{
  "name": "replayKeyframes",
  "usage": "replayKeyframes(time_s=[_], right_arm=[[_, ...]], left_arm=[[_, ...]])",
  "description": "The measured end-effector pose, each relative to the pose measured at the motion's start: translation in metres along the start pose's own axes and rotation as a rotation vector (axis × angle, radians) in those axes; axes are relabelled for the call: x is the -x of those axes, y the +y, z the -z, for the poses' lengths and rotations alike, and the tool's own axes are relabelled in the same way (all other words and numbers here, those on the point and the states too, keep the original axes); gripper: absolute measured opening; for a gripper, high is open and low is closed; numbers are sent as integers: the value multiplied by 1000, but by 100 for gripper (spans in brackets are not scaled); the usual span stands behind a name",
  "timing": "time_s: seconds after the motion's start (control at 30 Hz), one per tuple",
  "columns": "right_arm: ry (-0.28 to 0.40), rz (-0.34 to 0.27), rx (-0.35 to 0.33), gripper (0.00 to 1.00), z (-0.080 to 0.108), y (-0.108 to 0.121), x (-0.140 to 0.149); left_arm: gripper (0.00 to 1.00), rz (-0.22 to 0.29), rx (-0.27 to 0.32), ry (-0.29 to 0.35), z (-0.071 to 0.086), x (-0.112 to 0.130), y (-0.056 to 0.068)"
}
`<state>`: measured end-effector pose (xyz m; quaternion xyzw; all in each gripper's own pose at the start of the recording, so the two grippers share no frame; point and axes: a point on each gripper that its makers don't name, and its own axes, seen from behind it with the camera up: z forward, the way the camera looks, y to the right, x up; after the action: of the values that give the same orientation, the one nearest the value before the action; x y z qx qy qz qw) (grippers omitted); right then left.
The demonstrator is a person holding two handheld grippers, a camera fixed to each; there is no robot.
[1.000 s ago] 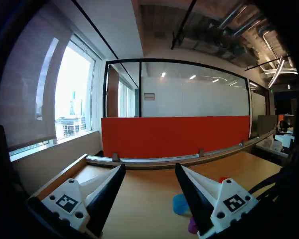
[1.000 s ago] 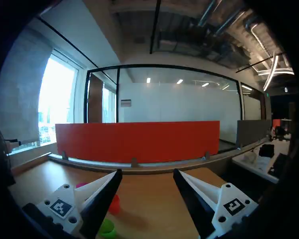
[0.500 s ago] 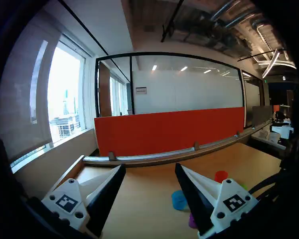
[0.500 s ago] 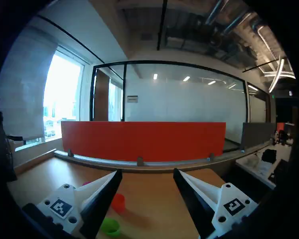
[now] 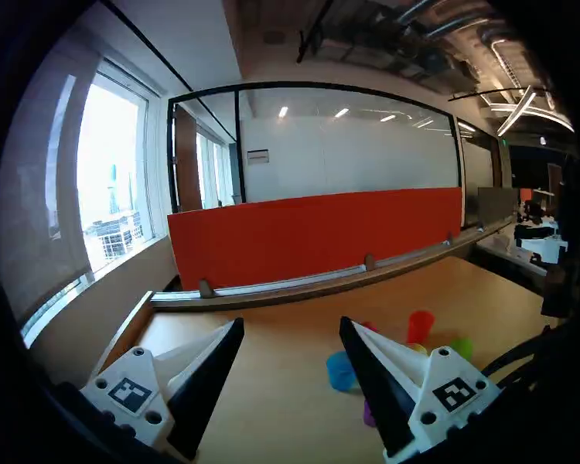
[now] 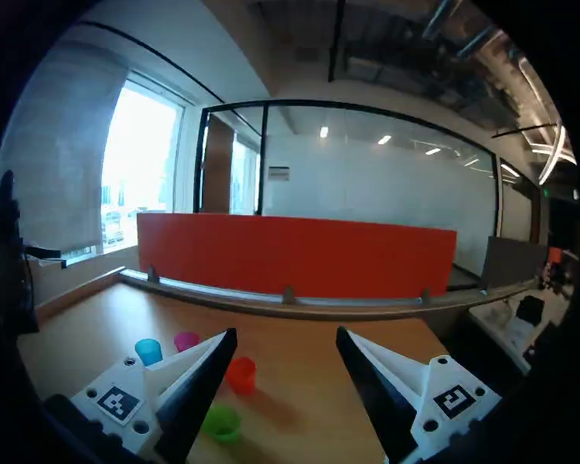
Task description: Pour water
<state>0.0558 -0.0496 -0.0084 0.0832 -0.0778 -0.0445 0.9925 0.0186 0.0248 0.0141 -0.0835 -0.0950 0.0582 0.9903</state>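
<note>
Several small plastic cups stand on the wooden desk [image 5: 290,417]. In the left gripper view a blue cup [image 5: 340,370] sits just left of the right finger, a red cup [image 5: 420,326] and a green cup [image 5: 462,346] stand farther right, and a purple cup [image 5: 366,414] peeks out under that finger. My left gripper [image 5: 291,323] is open above the desk, holding nothing. In the right gripper view a blue cup [image 6: 147,350], a magenta cup [image 6: 186,341], a red cup [image 6: 242,374] and a green cup [image 6: 222,422] cluster by the left finger. My right gripper [image 6: 286,332] is open, nothing between its fingers.
An orange partition [image 5: 313,236] with a metal rail closes the desk's far edge; it shows again as the partition [image 6: 298,255]. Large windows [image 5: 108,193] line the left wall. Other desks with dark items [image 6: 530,309] stand at the right.
Both views have dipped toward the desk, bringing more cups into sight: the red and green ones for the left, blue and magenta for the right. Both grippers stay open.
</note>
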Motion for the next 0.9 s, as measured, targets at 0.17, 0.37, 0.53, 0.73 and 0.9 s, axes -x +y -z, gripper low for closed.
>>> replayKeyframes(time_s=[0.17,0.37,0.53,0.73,0.9], right_arm=[[-46,25,-62,99,-3,-13,10],[-96,60,-123,100,-8,-25,22],[-143,85,-178,100,-10,-34,34],[-189,114,-241,100,-11,-48,47],[-223,129,-274,100,-14,-57,57]], left_arm=[[92,-13,24,-32,-7,8,2],[92,-25,57,-61,-16,14,7],[92,-27,89,-87,-24,20,14],[92,-26,133,-121,-35,29,21],[92,-50,166,-158,-45,42,26]])
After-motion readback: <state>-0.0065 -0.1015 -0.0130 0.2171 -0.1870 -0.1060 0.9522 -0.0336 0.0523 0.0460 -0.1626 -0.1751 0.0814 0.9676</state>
